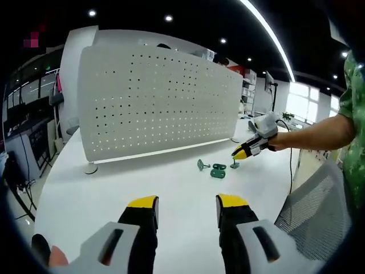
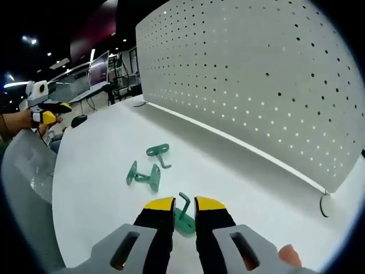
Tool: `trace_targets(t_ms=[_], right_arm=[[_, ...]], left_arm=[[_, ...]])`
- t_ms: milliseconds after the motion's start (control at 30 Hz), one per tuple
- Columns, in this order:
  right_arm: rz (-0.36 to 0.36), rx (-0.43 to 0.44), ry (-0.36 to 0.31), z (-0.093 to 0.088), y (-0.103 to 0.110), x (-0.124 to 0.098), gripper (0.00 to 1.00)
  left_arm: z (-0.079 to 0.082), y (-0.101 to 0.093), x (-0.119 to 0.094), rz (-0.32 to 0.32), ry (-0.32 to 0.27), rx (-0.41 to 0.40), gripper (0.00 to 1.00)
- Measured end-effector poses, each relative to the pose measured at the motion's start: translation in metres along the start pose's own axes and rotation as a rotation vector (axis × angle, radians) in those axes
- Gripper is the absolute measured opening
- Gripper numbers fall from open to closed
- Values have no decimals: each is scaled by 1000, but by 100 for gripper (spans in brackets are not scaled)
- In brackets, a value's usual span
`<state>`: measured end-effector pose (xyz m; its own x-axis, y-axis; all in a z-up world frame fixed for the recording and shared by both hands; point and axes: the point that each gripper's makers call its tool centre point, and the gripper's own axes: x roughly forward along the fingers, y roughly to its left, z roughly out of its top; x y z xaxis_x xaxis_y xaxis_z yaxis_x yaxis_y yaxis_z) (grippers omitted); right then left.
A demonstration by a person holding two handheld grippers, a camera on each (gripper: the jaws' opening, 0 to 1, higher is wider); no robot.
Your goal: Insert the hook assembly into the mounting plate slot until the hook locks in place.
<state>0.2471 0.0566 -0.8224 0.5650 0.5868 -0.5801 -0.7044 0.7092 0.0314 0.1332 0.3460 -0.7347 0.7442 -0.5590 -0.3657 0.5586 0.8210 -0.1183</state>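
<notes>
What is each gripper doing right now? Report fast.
Left gripper: open, holding nothing, above the white table.
Right gripper: jaws nearly together around a green hook on the table; a firm grip cannot be told.

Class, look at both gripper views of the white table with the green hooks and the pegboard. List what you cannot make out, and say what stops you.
- Nearest green hook, right gripper view: its base sits between the right gripper tips, so whether it is clamped is unclear.
- Three hooks, left gripper view: too small to tell shapes or count parts.
- Pegboard: cut off by the picture edge in the right gripper view.
- Pegboard's mounting slot: too small to pick out.
- Left gripper: open, holding nothing.
</notes>
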Motion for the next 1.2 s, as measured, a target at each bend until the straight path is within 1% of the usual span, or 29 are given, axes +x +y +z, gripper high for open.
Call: trace_targets(t_ms=[333,467,867,967,1067,1200], right_arm=[[6,-14,-3,0,0,0,9],[16,-18,-4,2,5,-2,7],[28,-5,9,-3,13,-5,2],[30,-8,11,-3,15,-6,3],[27,-6,15,-3,14,-6,8],[33,-31,22,0,12,-6,8]], left_arm=[[0,0,0,0,2,0,42],[-1,0,0,-1,4,0,41],[0,0,0,-3,0,0,41],[0,-1,0,-5,-1,-1,40],[0,-1,0,-7,0,0,40],[0,-1,0,-8,0,0,40]])
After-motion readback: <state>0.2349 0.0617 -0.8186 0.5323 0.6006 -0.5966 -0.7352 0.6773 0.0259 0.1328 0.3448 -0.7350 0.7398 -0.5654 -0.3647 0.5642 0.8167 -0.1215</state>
